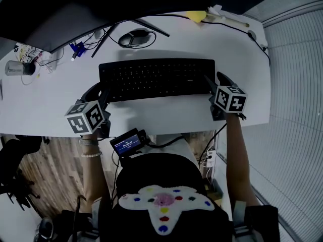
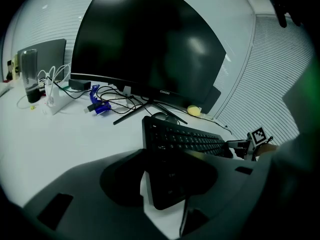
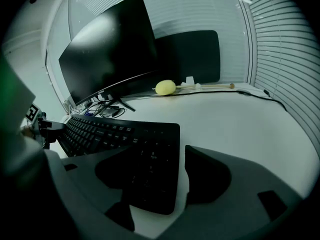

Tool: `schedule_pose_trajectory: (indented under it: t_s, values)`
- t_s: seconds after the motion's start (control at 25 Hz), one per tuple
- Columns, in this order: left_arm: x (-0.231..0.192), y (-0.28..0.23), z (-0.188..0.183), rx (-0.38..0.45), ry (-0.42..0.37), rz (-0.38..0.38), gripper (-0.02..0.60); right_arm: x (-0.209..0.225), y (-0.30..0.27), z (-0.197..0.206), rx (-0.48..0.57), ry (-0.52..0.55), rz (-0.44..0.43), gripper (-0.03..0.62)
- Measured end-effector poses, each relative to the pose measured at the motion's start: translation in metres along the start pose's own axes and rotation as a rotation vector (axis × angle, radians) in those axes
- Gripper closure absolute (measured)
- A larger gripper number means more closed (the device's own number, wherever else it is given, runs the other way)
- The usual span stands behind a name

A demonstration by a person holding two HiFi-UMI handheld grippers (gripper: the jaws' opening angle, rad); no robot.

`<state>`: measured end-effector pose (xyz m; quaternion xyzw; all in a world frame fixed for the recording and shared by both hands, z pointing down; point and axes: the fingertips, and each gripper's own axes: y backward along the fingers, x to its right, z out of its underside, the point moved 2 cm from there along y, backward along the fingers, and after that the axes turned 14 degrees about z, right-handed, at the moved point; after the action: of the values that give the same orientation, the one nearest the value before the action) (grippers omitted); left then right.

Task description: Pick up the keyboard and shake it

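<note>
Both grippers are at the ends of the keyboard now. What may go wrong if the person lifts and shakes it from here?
1. The left gripper and the right gripper each have only one end of the keyboard between open jaws, with bare table showing beside one jaw. A hold this shallow may slip during shaking.
2. The mouse and its cable lie just behind the keyboard, so a swing could knock them.

A small pale brand mark stood on the lower edge of the monitor (image 2: 164, 92), too small to read for sure. The keyboard (image 1: 156, 78) bore pale key legends, none legible. A little screen (image 1: 126, 144) showed bluish text, unreadable. Black-and-white square code markers covered the left cube (image 1: 86, 117) and the right cube (image 1: 231, 99).
</note>
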<state>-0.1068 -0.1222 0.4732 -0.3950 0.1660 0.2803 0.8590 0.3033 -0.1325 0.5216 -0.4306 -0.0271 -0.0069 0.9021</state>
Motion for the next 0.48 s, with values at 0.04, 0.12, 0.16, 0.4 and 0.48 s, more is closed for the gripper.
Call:
schedule_pose_trajectory:
  t_s: [0.04,0.12,0.16,0.4,0.48]
  values:
    - [-0.0002,0.0002,0.0001,0.000,0.000,-0.004,0.391,-0.0001,-0.0012,0.0009,-0.009,-0.012,-0.013,0.307]
    - [-0.0011,0.0006,0.0002,-0.001,-0.001,-0.013,0.391,-0.0007,-0.0032,0.0023,-0.028,-0.055,-0.048,0.307]
    - [-0.0017,0.0007,0.0003,-0.001,-0.001,-0.016,0.391,-0.0009,-0.0040,0.0030,-0.039,-0.081,-0.068,0.309]
    - [-0.0046,-0.0005,0.0048,-0.017,0.000,-0.036,0.391,-0.0032,-0.0094,0.0061,-0.080,-0.134,-0.122,0.310]
    - [-0.0067,-0.0008,0.0064,-0.021,0.005,-0.037,0.391,-0.0043,-0.0103,0.0057,-0.079,-0.134,-0.127,0.309]
